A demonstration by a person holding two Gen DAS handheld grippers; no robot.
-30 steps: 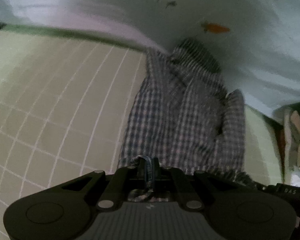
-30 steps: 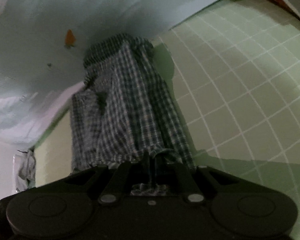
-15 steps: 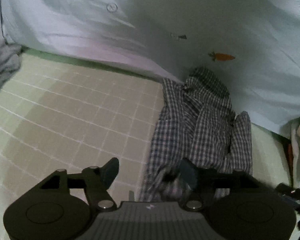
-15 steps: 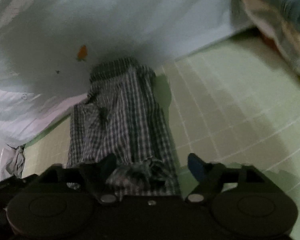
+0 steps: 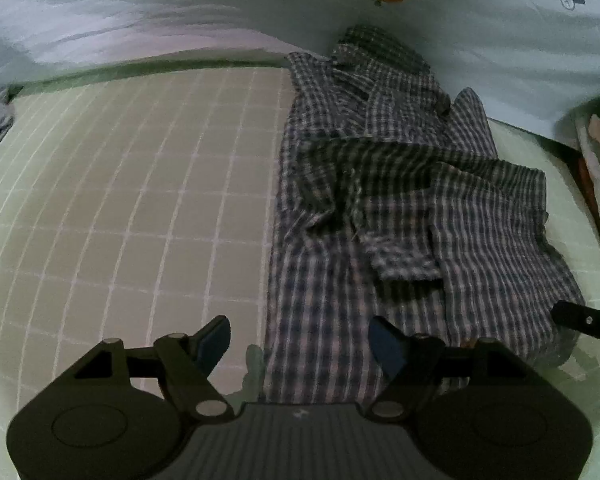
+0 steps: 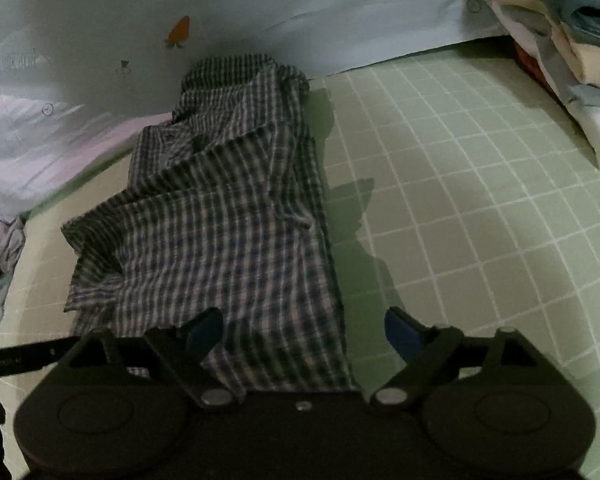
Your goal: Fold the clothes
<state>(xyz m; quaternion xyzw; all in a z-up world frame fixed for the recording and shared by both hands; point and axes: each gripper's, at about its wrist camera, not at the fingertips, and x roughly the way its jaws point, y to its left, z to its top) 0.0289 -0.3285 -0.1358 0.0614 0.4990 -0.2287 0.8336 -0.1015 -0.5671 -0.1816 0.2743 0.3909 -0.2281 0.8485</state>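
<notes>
Green gridded mat (image 5: 140, 200) carries the checked shirt (image 5: 380, 220), lying lengthwise toward its far edge. Left gripper (image 5: 300, 340) and right gripper (image 6: 304, 332) gape wide, empty. Whatever fold comes next, pinch both near corners evenly.

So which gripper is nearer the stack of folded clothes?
Right. The right gripper is open at the checked shirt's right edge, on the side where the stack of folded clothes lies; the left gripper is open at the shirt's far edge.

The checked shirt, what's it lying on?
The checked shirt lies on a green gridded mat, its far end against a pale carrot-print sheet. Whatever is beneath the shirt itself is covered.
</notes>
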